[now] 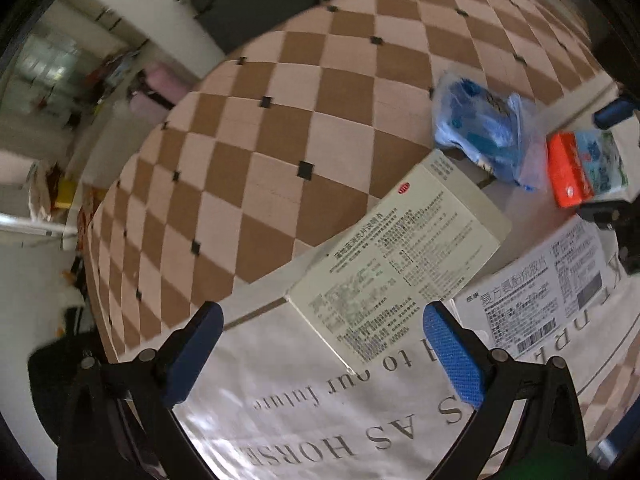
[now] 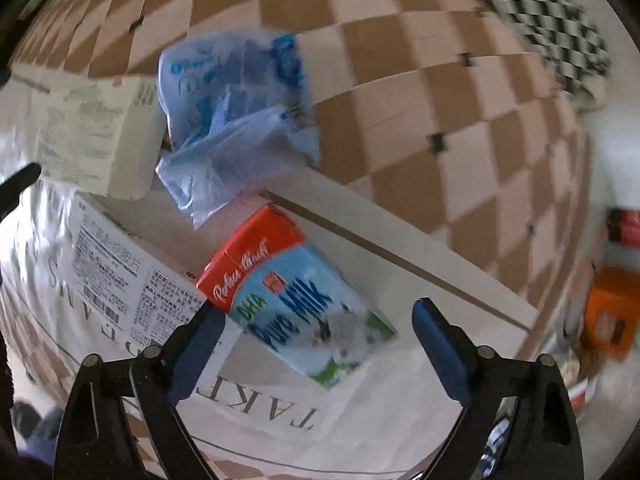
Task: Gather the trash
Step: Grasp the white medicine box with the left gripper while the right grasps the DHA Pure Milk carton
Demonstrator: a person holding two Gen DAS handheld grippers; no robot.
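Trash, 4 pieces, lay on a brown-and-cream checked cloth [image 1: 280, 128] with a white printed panel [image 1: 304, 412].

Item 1: cream carton [image 1: 404, 256], fine print on its face, tilted, lower corner between the fingers of the left gripper [image 1: 322, 346]. Jaws stood released, wide apart, neither blue pad [image 1: 454, 360] touching the carton. In the right wrist view the same carton [image 2: 96, 136] sat at 10 o'clock.

Item 2: flat white box [image 1: 560, 280] with barcode, just beside the cream carton at 3 o'clock in the left wrist view; seen at 9 o'clock in the right wrist view [image 2: 132, 284].

Item 3: crumpled blue plastic bag [image 1: 484, 136], at 2 o'clock in the left wrist view, touching the cream carton's upper end. In the right wrist view it [image 2: 236, 120] lay at 11 o'clock.

Item 4: milk carton [image 1: 584, 168], red end and blue-white body, on its side at 3 o'clock in the left wrist view. In the right wrist view it [image 2: 296, 292] lay partly between the fingers of the right gripper [image 2: 316, 338]. Jaws released; the left pad [image 2: 200, 352] sat close to the red end, contact not determinable through blur, the right pad apart from it.

Orange box [image 2: 608, 316] stood off the cloth at 3 o'clock in the right wrist view.
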